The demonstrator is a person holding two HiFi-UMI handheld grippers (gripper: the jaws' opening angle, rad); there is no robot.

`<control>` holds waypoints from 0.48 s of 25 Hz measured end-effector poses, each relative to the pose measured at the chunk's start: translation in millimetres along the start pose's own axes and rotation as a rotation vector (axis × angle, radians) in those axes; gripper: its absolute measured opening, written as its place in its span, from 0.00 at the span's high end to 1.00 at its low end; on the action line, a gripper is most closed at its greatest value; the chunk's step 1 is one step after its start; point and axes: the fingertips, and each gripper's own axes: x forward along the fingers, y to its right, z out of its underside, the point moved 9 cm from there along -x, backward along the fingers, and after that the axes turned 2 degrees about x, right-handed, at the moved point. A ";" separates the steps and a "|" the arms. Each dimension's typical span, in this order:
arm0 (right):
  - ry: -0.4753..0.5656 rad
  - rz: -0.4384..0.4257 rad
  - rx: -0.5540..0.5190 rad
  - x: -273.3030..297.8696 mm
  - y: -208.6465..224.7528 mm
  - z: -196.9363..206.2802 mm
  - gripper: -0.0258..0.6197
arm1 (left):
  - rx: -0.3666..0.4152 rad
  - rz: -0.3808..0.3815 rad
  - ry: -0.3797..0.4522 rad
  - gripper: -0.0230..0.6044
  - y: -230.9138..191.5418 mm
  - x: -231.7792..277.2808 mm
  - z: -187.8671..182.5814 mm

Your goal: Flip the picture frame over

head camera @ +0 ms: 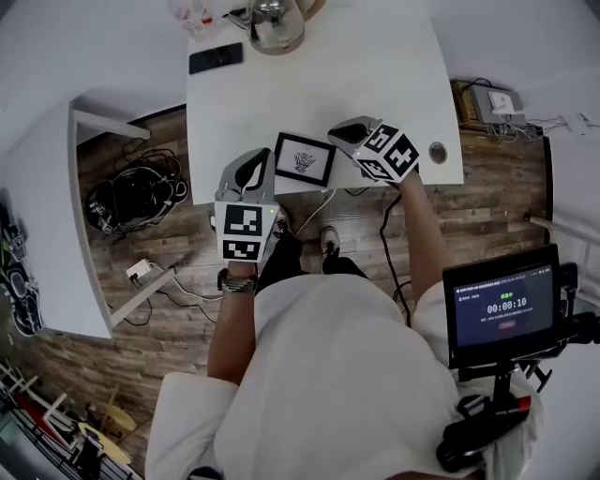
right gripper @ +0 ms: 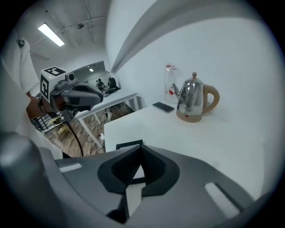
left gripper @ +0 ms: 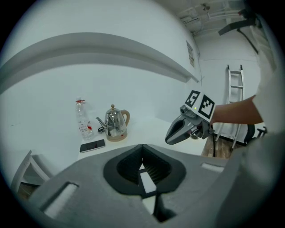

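Black-rimmed picture frame (head camera: pixel 304 157) lies face-up mid-picture on the counter (head camera: pixel 394 56), long side left-right — between my left tongs (head camera: pixel 249 161) and right tongs (head camera: pixel 337 131), both closed, empty; right nearer, at its upper-right corner.

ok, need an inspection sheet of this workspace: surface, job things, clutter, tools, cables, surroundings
Surface: white table, mostly bare; grommet near its right corner.
Job's things: picture frame lies flat, picture side up, at the near edge between the two tools.
Clutter: kettle, phone and bottle at the far side, apart from the frame.
Grippers: left tool shut, nothing between the jaws; right tool shut, nothing between the jaws.
Cables: cable tangle on the floor left of the table; dark cable hangs below the right hand.
Surroundings: wood floor; timer screen at the person's right.
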 end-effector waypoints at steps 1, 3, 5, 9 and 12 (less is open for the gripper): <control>0.034 0.039 0.005 -0.5 -0.9 -2.9 0.96 | 0.002 0.000 0.006 0.96 -3.5 3.7 -1.7; 0.101 0.110 0.013 -2.8 -2.1 -11.9 0.96 | 0.007 0.003 0.020 0.96 -10.9 9.9 -7.7; 0.167 0.168 0.021 -12.0 -5.3 -21.0 0.96 | 0.014 0.001 0.037 0.96 -14.1 10.5 -16.8; 0.300 0.280 0.032 -50.8 -18.2 -31.4 0.96 | 0.040 -0.015 0.079 0.96 -5.1 2.7 -36.2; 0.370 0.346 0.020 -69.8 -25.9 -41.7 0.96 | 0.055 -0.017 0.107 0.96 -5.7 3.2 -46.2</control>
